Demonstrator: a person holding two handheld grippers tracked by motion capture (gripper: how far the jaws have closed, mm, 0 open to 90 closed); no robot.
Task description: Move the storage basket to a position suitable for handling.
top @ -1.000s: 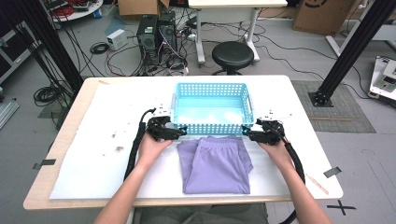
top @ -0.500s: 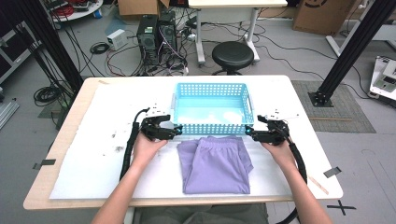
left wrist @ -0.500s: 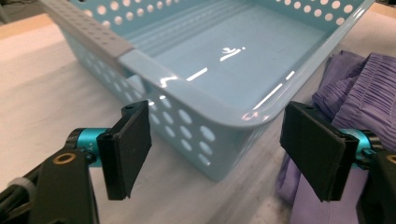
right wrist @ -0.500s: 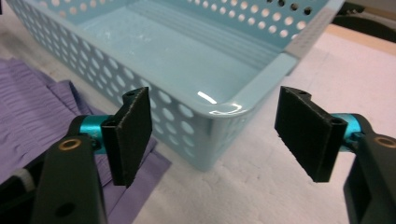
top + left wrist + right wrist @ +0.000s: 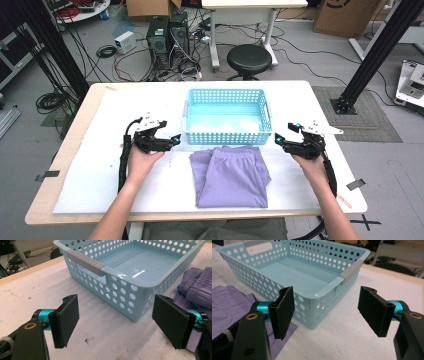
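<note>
Basket (image 5: pixel 226 116) mid-table (image 5: pixel 90 150); folded shorts (image 5: pixel 231 175) just before it; left tool (image 5: pixel 176 138), right tool (image 5: pixel 278 138) flanking.

No text, label, brand or number can be read anywhere; the mark on the cardboard box (image 5: pixel 345 12) is too partial to make out.

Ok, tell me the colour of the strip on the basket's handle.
Grey, on a light blue basket; the handle strip shows best in the left gripper view.

Basket (image 5: pixel 130 277) far corner cut off at top edge; purple shorts (image 5: pixel 197 290) cropped at right.
</note>
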